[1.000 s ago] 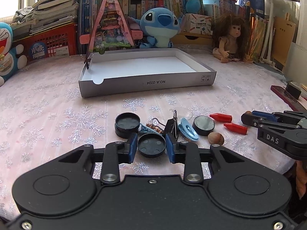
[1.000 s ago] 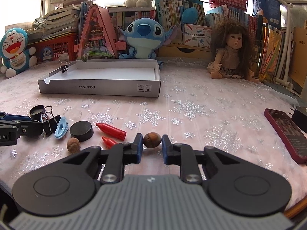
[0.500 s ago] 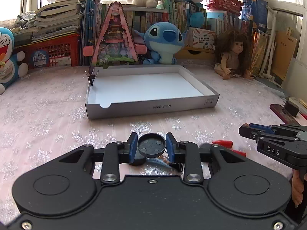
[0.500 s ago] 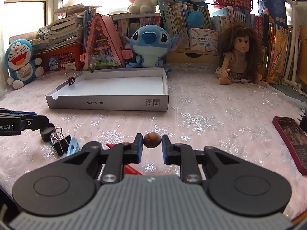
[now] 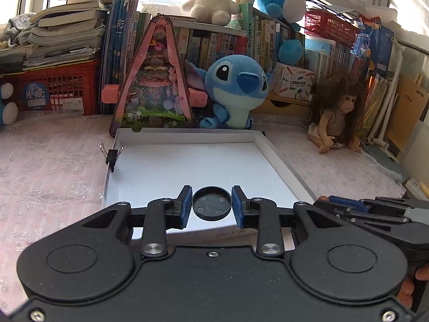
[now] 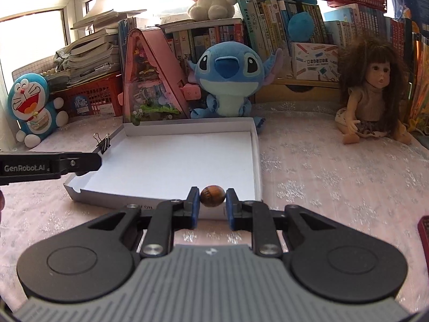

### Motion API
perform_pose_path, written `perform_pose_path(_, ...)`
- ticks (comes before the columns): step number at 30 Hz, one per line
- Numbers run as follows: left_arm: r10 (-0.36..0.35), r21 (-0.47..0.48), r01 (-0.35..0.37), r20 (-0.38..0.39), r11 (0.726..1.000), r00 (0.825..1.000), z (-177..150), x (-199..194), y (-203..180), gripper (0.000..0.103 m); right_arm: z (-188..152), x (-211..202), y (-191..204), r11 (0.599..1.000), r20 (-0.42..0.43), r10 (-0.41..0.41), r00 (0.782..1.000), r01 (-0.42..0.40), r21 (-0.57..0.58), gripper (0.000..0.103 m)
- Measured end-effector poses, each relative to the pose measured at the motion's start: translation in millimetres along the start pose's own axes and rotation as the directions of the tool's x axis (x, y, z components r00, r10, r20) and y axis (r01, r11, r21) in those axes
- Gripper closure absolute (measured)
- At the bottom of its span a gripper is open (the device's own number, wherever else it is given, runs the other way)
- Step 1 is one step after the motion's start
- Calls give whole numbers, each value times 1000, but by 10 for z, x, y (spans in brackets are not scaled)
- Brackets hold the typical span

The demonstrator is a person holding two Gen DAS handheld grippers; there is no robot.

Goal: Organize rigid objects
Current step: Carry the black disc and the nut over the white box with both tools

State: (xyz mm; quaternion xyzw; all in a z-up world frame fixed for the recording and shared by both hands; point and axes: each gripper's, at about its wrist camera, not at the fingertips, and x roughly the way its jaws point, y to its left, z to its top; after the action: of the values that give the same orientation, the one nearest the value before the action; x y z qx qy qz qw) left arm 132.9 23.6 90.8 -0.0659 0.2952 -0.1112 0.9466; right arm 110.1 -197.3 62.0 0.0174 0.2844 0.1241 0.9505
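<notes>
Black round cap (image 5: pixel 211 206) clamped between blue pads of left claw (image 5: pixel 211 206), held above near edge of white cardboard tray (image 5: pixel 284 161), underside with small discs facing camera. Brown nut (image 6: pixel 212 196) pinched in right claw (image 6: pixel 212 201), over tray's near right corner. Tray floor bare; black binder clip (image 5: pixel 112 157) clipped on left wall. Tray sits on counter (image 6: pixel 335 177) under pink snowflake cloth. Behind tray: blue plush (image 6: pixel 230 80), pink triangular display (image 5: pixel 154 86). Doll (image 6: pixel 374 94) to right, books behind.
</notes>
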Motion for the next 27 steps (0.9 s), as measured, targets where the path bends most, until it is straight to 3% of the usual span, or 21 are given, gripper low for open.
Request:
perform_pose_path(6, 7, -38, -9, -41, 999, 999, 195, 548, -7, 73, 203, 383, 44, 998, 8, 51, 999, -50, -39, 78)
perform_pose_path(11, 55, -32, -58, -68, 998, 996, 146, 917, -40, 73, 210, 666, 29, 999, -25, 29, 999, -30, -43, 78)
perform_pose_path(27, 106, -26, -110, -132, 994, 986, -99, 1305, 43, 73, 151, 1055, 38, 998, -107, 15, 994, -21, -57, 78)
